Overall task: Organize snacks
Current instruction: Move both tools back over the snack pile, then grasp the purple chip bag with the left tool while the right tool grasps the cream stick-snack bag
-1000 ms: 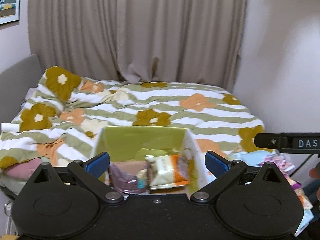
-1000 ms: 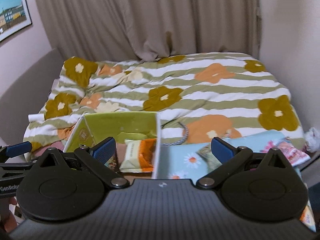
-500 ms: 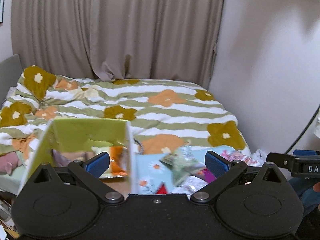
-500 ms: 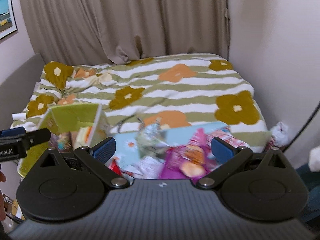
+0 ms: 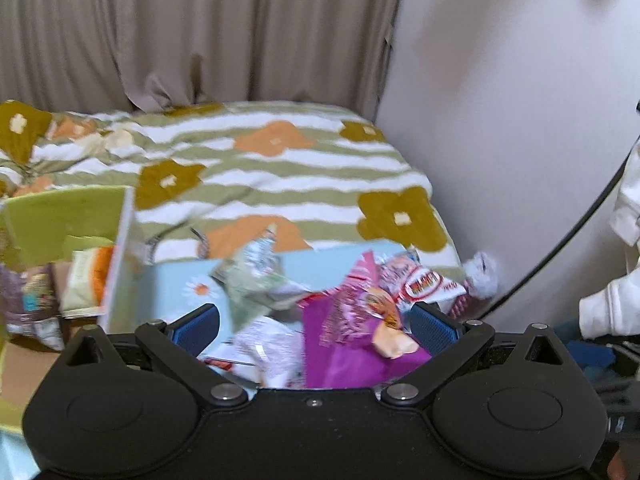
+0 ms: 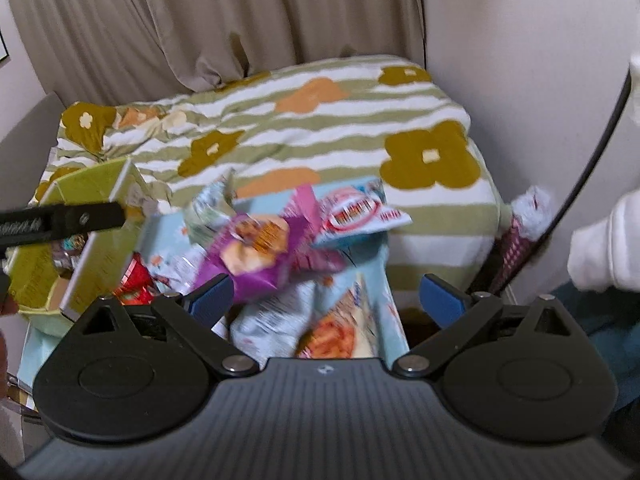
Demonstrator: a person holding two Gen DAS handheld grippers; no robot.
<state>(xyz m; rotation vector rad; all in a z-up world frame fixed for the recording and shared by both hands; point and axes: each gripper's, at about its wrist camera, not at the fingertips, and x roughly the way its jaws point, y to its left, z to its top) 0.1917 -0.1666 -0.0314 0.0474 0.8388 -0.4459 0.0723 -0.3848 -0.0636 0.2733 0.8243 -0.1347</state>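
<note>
A pile of snack bags lies on a light blue daisy-print surface (image 5: 176, 284) in front of the bed. A purple bag (image 5: 352, 344) (image 6: 256, 252) is on top, with a red-and-white bag (image 5: 420, 284) (image 6: 356, 212) and a green-grey bag (image 5: 256, 276) (image 6: 208, 204) behind it, and a pale bag with orange print (image 6: 316, 320) nearest. A green box (image 5: 60, 216) (image 6: 96, 216) at the left holds several snacks. My left gripper (image 5: 314, 326) is open and empty over the pile. My right gripper (image 6: 326, 300) is open and empty over the pile.
A bed with a striped flower duvet (image 5: 280, 168) (image 6: 320, 120) fills the background before beige curtains (image 5: 180, 32). A white wall (image 5: 500, 120) and a black cable (image 5: 580, 224) are at the right. The left gripper's finger (image 6: 60, 222) crosses the right wrist view at left.
Both grippers have swung right, from facing the green box to facing the snack pile, and come closer to it. Both stay open and empty.
</note>
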